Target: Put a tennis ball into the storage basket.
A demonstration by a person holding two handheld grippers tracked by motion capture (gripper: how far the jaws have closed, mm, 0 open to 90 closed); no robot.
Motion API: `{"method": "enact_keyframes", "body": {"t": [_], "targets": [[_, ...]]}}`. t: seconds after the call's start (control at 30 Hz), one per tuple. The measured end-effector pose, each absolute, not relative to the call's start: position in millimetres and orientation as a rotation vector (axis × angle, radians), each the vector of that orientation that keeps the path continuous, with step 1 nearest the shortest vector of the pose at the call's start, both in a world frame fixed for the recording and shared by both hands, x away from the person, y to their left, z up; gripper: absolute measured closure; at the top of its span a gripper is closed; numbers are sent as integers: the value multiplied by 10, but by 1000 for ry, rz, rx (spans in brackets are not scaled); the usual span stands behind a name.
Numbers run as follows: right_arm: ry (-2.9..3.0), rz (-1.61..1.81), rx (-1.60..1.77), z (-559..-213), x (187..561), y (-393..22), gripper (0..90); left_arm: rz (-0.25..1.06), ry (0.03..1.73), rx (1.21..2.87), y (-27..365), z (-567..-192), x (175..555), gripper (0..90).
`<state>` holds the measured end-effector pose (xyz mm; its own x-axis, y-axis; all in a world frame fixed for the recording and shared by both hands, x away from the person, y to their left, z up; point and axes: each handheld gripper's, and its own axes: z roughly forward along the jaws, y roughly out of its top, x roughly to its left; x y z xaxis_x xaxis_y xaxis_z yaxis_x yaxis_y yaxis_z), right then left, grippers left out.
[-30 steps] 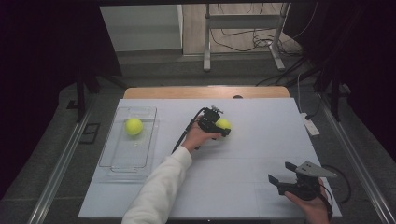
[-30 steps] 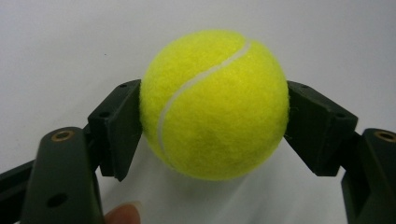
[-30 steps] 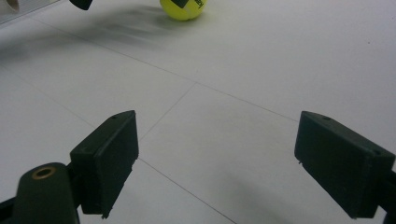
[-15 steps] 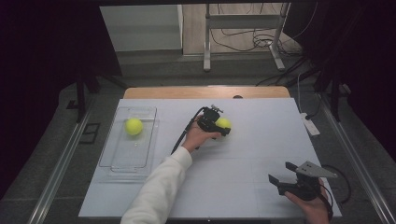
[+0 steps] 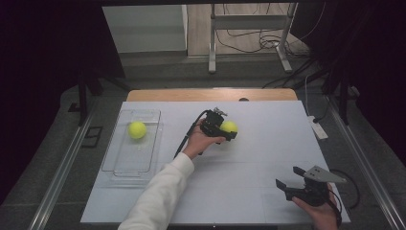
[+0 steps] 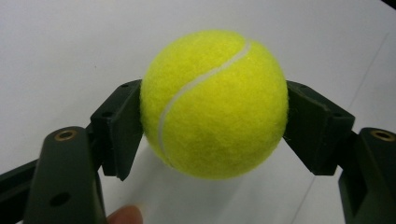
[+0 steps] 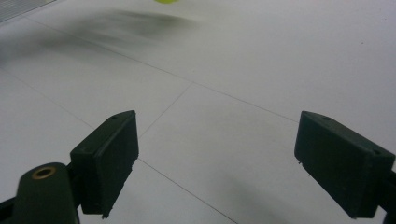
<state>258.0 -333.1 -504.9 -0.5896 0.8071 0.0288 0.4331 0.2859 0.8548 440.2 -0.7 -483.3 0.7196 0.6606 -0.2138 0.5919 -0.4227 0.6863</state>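
Black pads of the left tool press on opposite sides of a yellow tennis ball, one pad at each flank near the ball's widest girth, so the grip looks centred. In my judgement the step in hand is carrying this ball, and it goes well if the squeeze is kept even and the tool level, since felt on a round body can roll out of flat pads. From above, the ball sits at the middle of the white bench, just right of the hand. A ball has no long axis; its white seam runs diagonally from upper right to lower left. A second tennis ball lies in the clear tray at left. The right tool hangs wide and empty near the front right corner.
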Motion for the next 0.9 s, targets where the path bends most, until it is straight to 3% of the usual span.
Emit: {"method": "enact_keyframes", "body": {"t": [0.9], "targets": [[2151, 1221, 1111, -5047, 2570, -3319, 142, 131, 894, 2121, 221, -4693, 4127, 271]]}}
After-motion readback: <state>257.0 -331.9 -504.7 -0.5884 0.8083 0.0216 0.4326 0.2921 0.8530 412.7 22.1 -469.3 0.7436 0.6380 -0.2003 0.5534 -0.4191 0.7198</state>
